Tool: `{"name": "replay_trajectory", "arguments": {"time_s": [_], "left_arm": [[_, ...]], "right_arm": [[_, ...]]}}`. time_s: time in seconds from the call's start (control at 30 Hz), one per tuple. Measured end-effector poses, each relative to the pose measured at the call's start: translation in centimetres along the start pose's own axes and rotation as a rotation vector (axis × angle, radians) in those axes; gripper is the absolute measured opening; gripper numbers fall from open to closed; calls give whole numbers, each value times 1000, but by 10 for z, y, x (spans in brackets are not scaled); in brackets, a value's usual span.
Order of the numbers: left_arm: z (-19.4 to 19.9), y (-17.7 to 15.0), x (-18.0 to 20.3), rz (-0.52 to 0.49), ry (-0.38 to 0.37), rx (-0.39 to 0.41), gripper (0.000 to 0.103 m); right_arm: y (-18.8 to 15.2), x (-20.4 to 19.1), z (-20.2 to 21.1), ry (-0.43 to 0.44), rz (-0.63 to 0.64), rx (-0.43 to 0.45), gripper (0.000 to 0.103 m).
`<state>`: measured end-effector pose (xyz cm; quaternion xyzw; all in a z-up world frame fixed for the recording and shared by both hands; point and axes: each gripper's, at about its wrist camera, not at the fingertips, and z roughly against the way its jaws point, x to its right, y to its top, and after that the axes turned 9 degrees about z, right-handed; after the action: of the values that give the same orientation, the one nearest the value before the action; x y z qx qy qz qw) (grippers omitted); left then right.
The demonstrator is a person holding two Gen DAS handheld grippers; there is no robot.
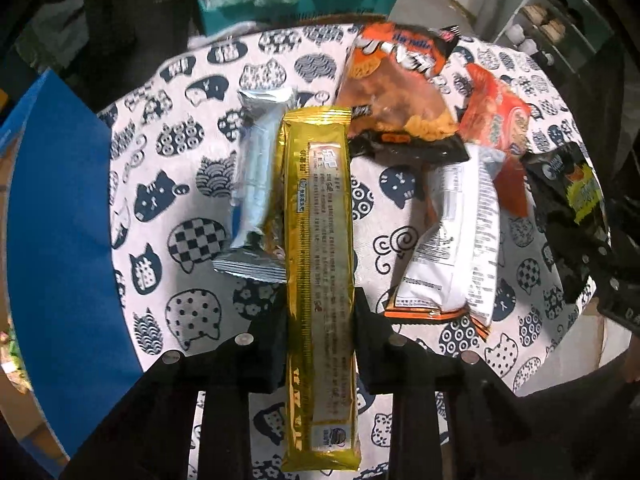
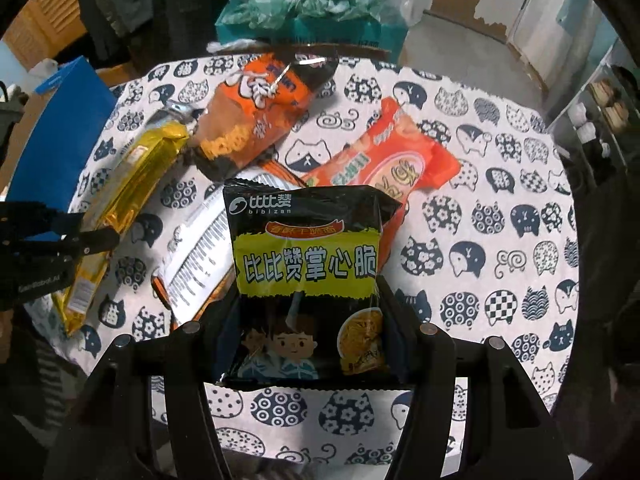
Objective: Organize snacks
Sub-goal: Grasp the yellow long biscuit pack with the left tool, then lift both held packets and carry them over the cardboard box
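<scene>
With the left gripper (image 1: 319, 312) squeezing the gold pack (image 1: 318, 264) just left of the white pack (image 1: 452, 240) and the right gripper (image 2: 310, 300) squeezing the black pack (image 2: 306, 280) just right of it, either slippery bag might slide out and drop onto the worktop (image 2: 480, 208).

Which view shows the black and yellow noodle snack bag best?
The right wrist view: the black and yellow noodle snack bag sits front-on between the right gripper fingers, printing readable. The left wrist view shows it only at the far right edge, distorted, while the left gripper flanks the gold packet.
</scene>
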<state>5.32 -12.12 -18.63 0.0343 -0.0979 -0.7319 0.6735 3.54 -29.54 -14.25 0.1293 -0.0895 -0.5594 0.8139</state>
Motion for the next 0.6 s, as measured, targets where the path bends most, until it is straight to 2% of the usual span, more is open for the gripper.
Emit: {"name": "replay_trajectory", "arguments": {"time_s": [0.37, 0.6], "left_arm": [[45, -7, -11, -49, -28, 73, 29], [69, -1, -15, -75, 26, 156, 29]], "right_arm": [[10, -11, 16, -10, 12, 40, 60], [19, -19, 34, -14, 21, 80, 60]]}}
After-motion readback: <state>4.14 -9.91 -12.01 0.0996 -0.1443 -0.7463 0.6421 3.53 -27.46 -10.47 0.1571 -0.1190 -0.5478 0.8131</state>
